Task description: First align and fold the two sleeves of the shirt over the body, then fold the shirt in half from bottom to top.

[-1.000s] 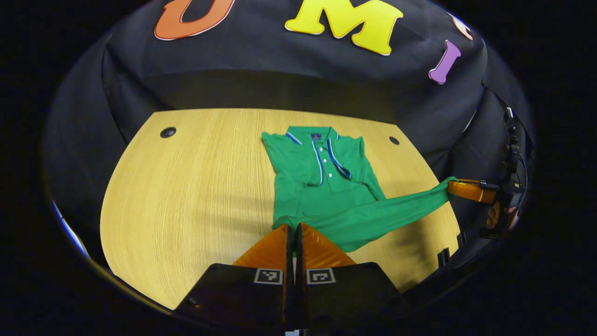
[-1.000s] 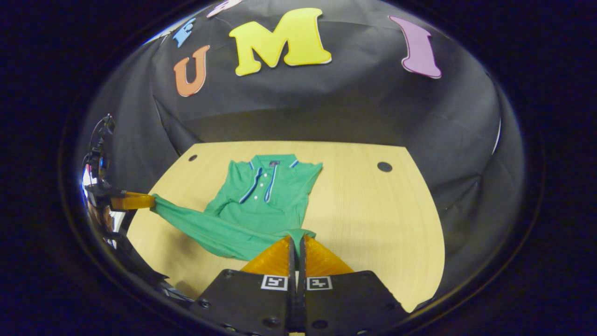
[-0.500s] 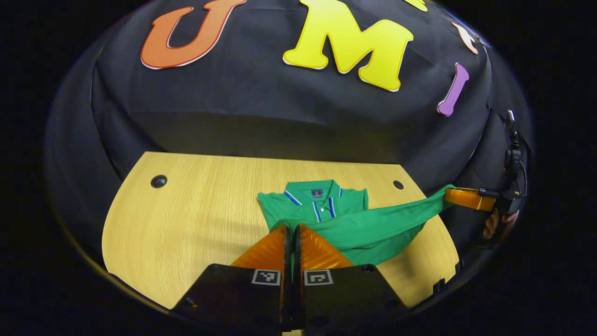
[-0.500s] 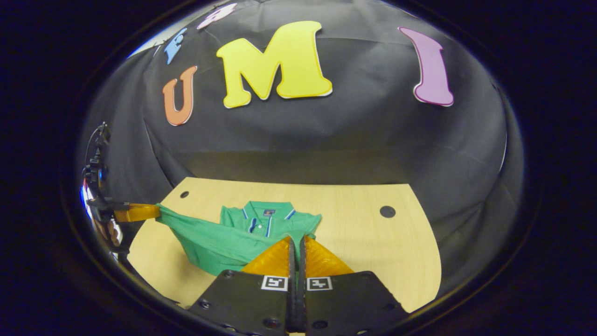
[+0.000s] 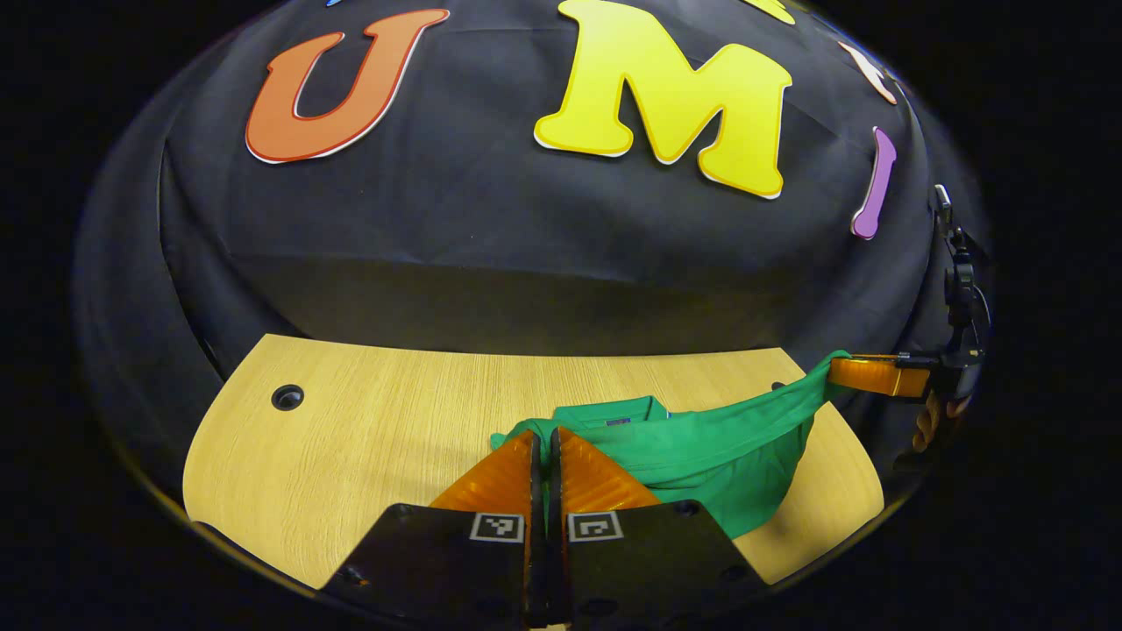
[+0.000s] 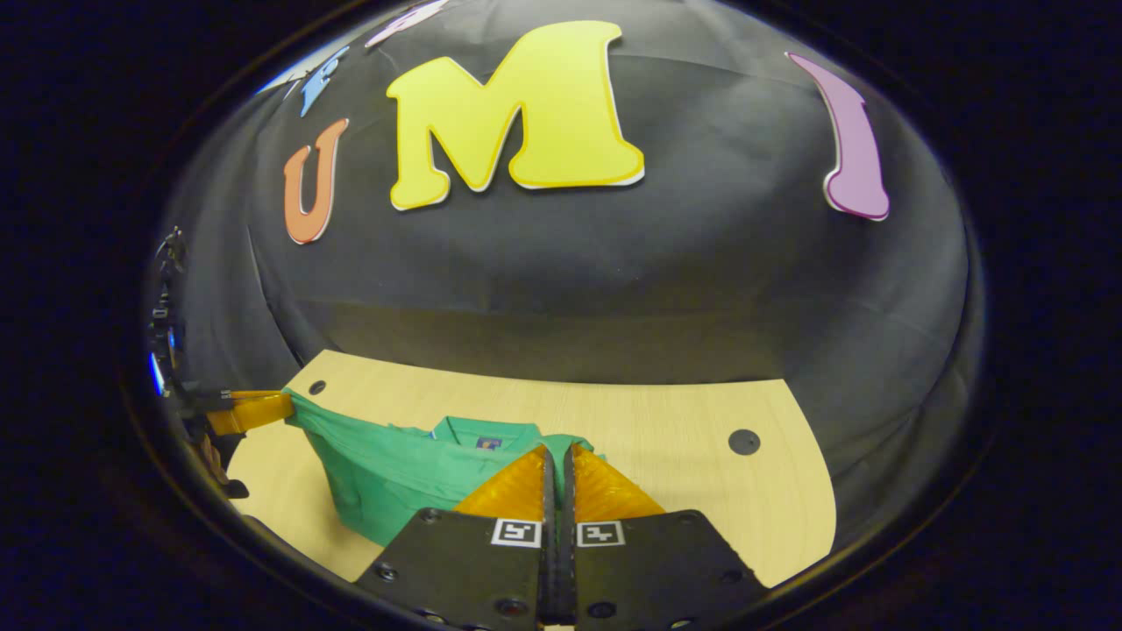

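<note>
The shirt (image 5: 701, 447) is plain green, with a collar and a small dark label at the neck. In the left gripper view it lies in the lower middle of the frame on the pale wooden table (image 5: 368, 421). Its bottom edge is lifted and stretched into a band that runs from the centre bottom up to the right edge of the frame, hiding most of the body behind it. The cloth sags between the two ends and hangs down to the tabletop at lower right.

The left gripper (image 5: 545, 435) sits at bottom centre, its two fingers pressed nearly together with a fold of green cloth pinched at the tips. At the right edge of that view the right gripper (image 5: 837, 366) grips the other end of the stretched hem, with a hand (image 5: 929, 421) behind it.

In the right gripper view the shirt (image 6: 386, 464) lies at lower left of the frame. The right gripper (image 6: 557, 449) at bottom centre is closed tight on the cloth. The left gripper (image 6: 285, 403), at the left edge, holds the far corner.
</note>
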